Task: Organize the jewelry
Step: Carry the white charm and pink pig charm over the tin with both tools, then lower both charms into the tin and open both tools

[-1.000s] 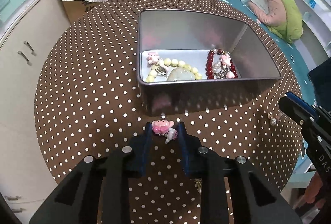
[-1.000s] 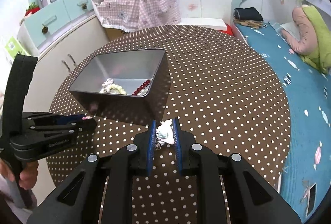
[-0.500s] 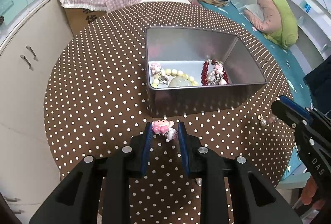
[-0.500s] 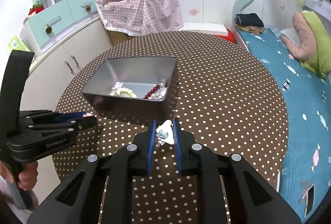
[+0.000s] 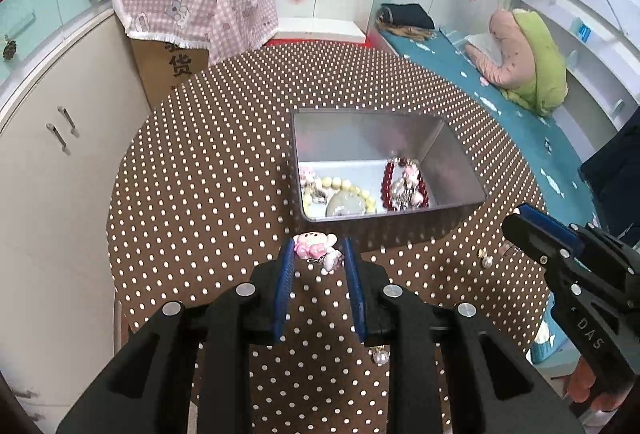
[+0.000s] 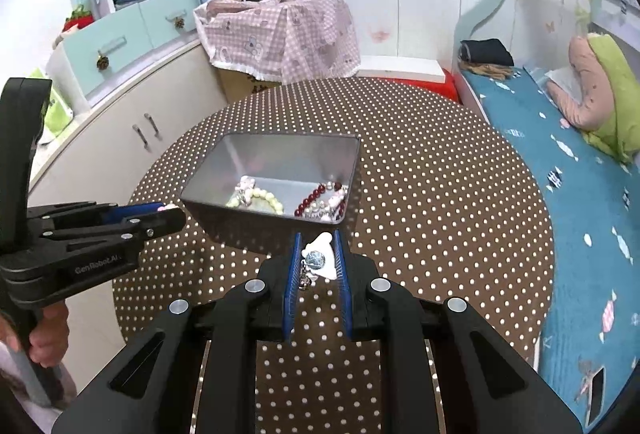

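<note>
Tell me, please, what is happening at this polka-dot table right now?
A person is sorting jewelry with two handheld grippers. The left gripper is shut on a pink cartoon charm; the right gripper is shut on a white piece with a dark bead. Both hover near the metal tin, which already holds a yellow bead bracelet and a red bead bracelet.
</note>
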Available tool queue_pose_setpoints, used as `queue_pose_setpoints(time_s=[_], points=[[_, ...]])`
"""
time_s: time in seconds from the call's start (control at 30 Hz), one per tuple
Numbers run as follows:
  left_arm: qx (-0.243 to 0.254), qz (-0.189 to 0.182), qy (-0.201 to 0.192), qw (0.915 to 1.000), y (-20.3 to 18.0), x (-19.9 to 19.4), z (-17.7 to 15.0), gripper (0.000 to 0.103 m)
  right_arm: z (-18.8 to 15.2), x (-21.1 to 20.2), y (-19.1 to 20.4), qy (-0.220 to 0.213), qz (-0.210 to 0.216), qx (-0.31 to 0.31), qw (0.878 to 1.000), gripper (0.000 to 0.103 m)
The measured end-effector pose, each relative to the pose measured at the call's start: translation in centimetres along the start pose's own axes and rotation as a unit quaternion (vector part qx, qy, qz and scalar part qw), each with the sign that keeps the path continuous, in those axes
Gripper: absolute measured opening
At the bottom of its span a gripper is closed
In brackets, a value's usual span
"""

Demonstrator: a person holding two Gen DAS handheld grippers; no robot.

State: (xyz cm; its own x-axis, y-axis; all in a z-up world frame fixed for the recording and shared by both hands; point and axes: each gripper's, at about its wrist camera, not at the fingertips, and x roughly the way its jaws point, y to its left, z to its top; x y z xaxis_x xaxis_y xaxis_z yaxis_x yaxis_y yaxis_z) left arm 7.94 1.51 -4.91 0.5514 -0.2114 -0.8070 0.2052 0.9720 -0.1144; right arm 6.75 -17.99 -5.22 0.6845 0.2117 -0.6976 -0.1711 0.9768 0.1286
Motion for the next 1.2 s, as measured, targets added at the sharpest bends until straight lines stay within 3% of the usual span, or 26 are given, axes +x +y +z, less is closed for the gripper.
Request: queue_pose_setpoints(time_s=[0.5, 1.2], points=[[0.014, -0.007, -0.039, 0.9991, -0.8, -0.8, 4.1, 0.024, 3.8, 0.7, 1.0, -0.02, 0.001, -0.02, 1.0, 0.018], [0.021, -0.021, -0.004, 0.9996, -1.7, 3.2, 5.2, 0.024, 5.1, 5.7, 0.4, 0.027, 0.003, -0.003, 1.0, 0.018]])
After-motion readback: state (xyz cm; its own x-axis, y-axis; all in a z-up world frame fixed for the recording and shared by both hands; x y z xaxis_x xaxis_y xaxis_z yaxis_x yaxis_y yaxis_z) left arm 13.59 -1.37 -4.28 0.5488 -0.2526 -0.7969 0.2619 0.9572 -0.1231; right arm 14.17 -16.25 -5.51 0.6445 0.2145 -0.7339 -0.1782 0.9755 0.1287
